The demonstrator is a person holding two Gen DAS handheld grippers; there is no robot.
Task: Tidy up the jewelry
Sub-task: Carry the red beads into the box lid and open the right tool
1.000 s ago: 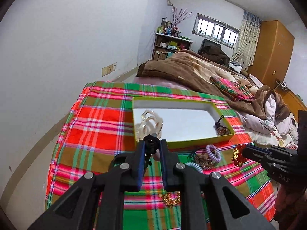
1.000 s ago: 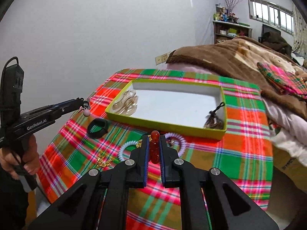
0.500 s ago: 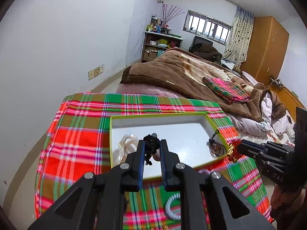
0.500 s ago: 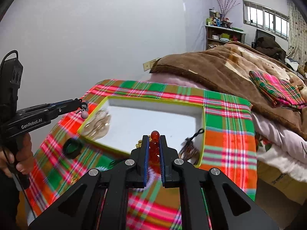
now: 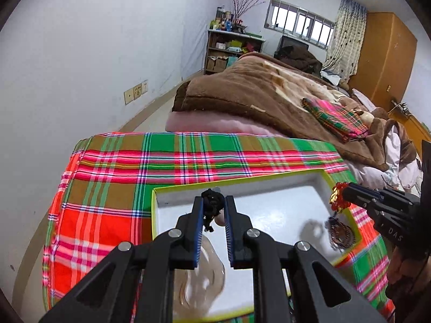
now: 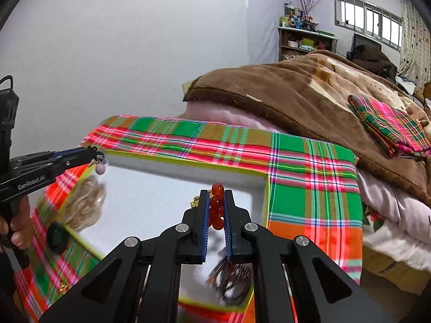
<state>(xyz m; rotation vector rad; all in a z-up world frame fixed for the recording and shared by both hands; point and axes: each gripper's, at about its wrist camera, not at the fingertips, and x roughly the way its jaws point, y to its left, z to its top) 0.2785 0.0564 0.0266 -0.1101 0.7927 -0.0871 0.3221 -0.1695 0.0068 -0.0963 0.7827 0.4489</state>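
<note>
My left gripper (image 5: pixel 213 206) is shut on a black cord piece with a pink bead (image 5: pixel 211 207) and holds it over the white-lined, green-rimmed box (image 5: pixel 242 183). It also shows in the right wrist view (image 6: pixel 98 161). My right gripper (image 6: pixel 216 202) is shut on a red bead bracelet with gold charms (image 6: pixel 216 207), above the box's right part (image 6: pixel 188 172); it shows in the left wrist view (image 5: pixel 340 197). Inside the box lie a pale translucent bracelet (image 5: pixel 204 282) at the left and a dark beaded piece (image 5: pixel 340 232) at the right.
The box sits on a table with a red-green plaid cloth (image 5: pixel 188 158). A dark ring (image 6: pixel 57 237) lies on the cloth left of the box. A bed with a brown blanket (image 5: pixel 256 88) stands behind the table, and a white wall (image 5: pixel 94 53) runs along the left.
Both grippers have moved forward over the box with their pieces still held. The loose jewelry on the near cloth has dropped out of view.
</note>
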